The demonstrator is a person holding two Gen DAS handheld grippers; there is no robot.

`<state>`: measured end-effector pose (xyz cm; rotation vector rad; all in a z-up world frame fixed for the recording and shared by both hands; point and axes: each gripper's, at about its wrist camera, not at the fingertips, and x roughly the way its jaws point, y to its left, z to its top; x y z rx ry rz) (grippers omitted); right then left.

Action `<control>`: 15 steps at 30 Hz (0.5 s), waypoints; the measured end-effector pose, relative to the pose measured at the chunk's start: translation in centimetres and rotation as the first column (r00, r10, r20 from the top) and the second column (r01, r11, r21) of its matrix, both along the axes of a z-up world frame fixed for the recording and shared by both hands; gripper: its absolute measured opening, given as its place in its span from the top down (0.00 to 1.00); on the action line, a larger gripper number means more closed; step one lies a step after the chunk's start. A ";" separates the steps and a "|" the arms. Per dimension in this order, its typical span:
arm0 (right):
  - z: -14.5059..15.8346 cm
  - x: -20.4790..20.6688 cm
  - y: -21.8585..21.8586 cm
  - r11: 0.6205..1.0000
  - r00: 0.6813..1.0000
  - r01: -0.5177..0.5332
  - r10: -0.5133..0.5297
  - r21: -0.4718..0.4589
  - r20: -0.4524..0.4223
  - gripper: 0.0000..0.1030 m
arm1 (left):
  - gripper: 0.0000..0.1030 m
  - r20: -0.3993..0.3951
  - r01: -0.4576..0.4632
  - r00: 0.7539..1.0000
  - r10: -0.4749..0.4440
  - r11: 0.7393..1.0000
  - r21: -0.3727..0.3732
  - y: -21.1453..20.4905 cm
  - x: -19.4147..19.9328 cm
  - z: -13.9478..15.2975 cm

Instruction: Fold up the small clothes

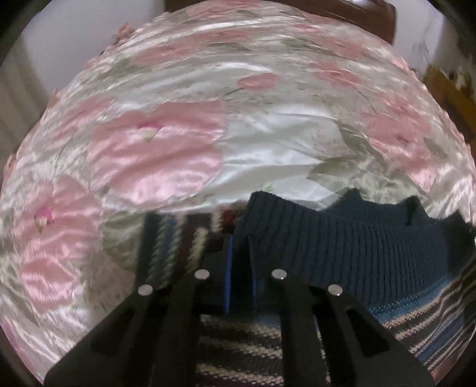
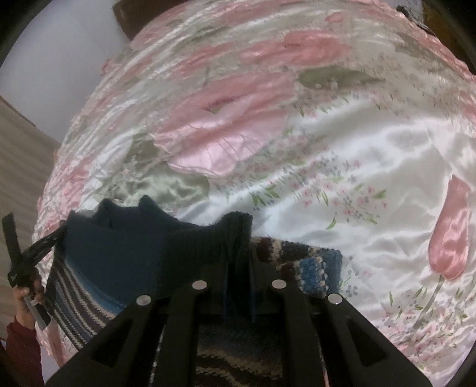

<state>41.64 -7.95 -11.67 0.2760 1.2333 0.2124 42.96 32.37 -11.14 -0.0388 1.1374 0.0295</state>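
Observation:
A knit sweater with a navy ribbed band [image 1: 342, 247] and a blue, white and dark striped body [image 1: 431, 309] is held stretched just above a bed. My left gripper [image 1: 239, 268] is shut on the band's left end, with a striped part [image 1: 178, 238] hanging beside it. In the right wrist view, my right gripper [image 2: 238, 268] is shut on the band's other end, and a striped sleeve [image 2: 309, 265] lies to its right. The sweater [image 2: 125, 256] spans leftward to the left gripper [image 2: 53, 238], which a hand [image 2: 26, 294] holds.
A shiny satin bedspread [image 1: 166, 154] with pink flowers covers the bed [image 2: 372, 154] under and beyond the sweater. A dark wooden headboard [image 1: 357, 12] stands at the far end. Wooden floor [image 2: 20, 166] and a white wall [image 2: 59, 59] lie off the bed's left side.

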 end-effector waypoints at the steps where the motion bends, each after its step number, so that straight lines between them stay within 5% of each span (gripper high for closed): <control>1: -0.4 0.1 0.1 1.000 1.000 0.006 -0.006 0.002 -0.008 0.89 | 0.91 -0.006 -0.003 1.000 0.003 1.000 0.000 0.1 0.0 -0.2; 6: -1.9 0.6 0.9 0.999 0.998 0.007 -0.010 -0.053 -0.057 0.88 | 0.90 -0.082 0.021 0.996 -0.017 0.998 0.052 -0.5 0.2 -2.2; 9: -1.1 0.4 1.1 0.998 0.998 0.007 -0.012 -0.068 -0.069 0.78 | 0.84 -0.101 0.031 0.995 -0.023 0.997 0.076 -0.8 0.1 -1.7; 12: 0.6 -1.2 0.9 0.998 0.998 -0.012 0.009 -0.069 -0.055 0.44 | 0.58 -0.103 0.037 0.994 -0.030 0.997 0.073 -0.3 -1.1 0.0; 13: 1.4 -2.1 0.8 0.997 0.999 -0.022 0.019 -0.080 -0.036 0.42 | 0.47 -0.094 0.034 0.995 -0.026 0.996 0.084 0.0 -1.9 0.6; 15: 2.8 -4.4 0.4 0.992 0.998 -0.062 0.061 -0.110 -0.012 0.42 | 0.45 -0.075 0.049 0.996 -0.043 0.995 0.092 0.9 -4.1 2.0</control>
